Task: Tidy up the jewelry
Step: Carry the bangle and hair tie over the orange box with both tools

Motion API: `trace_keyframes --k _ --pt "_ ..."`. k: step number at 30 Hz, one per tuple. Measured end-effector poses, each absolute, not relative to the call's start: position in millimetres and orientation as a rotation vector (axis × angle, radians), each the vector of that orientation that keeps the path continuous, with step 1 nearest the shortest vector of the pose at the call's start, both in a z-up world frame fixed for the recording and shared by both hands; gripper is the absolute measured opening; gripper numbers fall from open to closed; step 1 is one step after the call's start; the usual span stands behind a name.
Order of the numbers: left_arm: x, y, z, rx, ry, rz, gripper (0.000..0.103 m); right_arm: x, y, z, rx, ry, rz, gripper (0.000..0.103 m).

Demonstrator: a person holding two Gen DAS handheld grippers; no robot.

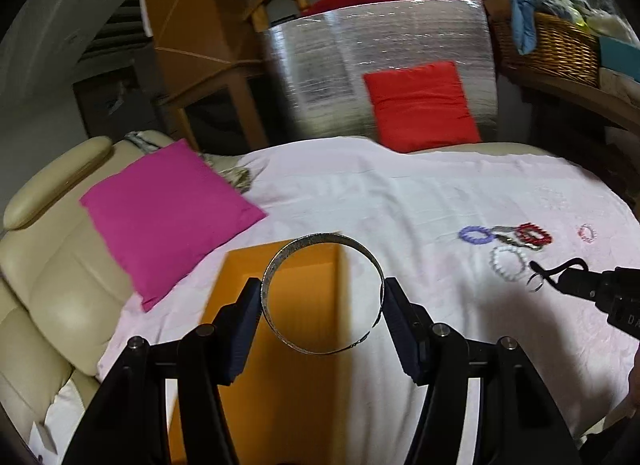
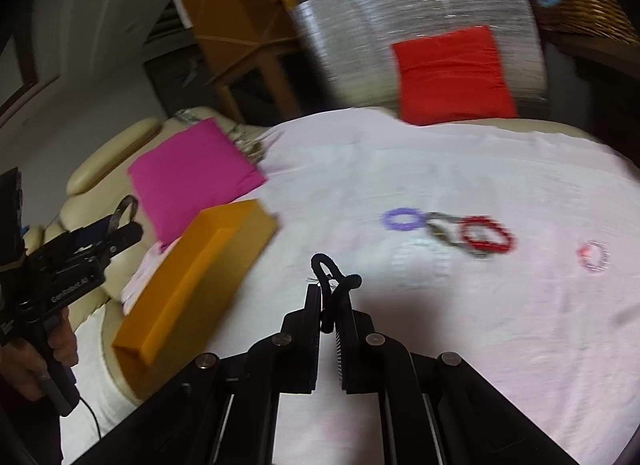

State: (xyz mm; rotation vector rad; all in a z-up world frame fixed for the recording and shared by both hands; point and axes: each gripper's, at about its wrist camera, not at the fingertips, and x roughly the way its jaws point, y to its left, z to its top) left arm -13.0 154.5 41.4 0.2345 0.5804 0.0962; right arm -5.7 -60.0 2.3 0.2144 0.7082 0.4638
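Note:
My left gripper [image 1: 323,297] is shut on a silver bangle [image 1: 280,261] and holds it above the open orange box [image 1: 280,365]. My right gripper [image 2: 329,297] is shut on a black cord bracelet [image 2: 326,263] above the pale pink sheet; it also shows in the left wrist view [image 1: 560,267]. On the sheet lie a purple bracelet [image 2: 402,219], a red bracelet [image 2: 486,235], a small pink bracelet [image 2: 593,255], a white bead bracelet [image 1: 508,261] and a metal chain [image 2: 440,231]. The box also shows in the right wrist view [image 2: 192,277].
A magenta cushion [image 1: 168,213] lies left of the box on the cream sofa [image 1: 40,285]. A red cushion [image 1: 420,105] leans on a silver foil panel [image 1: 340,65] at the back. A wicker basket [image 1: 552,49] stands at the back right.

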Motion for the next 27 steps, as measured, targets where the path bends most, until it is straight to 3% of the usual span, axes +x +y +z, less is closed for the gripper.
trace_keyframes --k 12,27 --pt "-30 243 24 0.158 0.616 0.192 0.062 17 86 21 0.144 0.736 0.626 0.008" --pt "-32 289 5 0.118 0.658 0.241 0.062 43 178 -22 0.056 0.858 0.661 0.008"
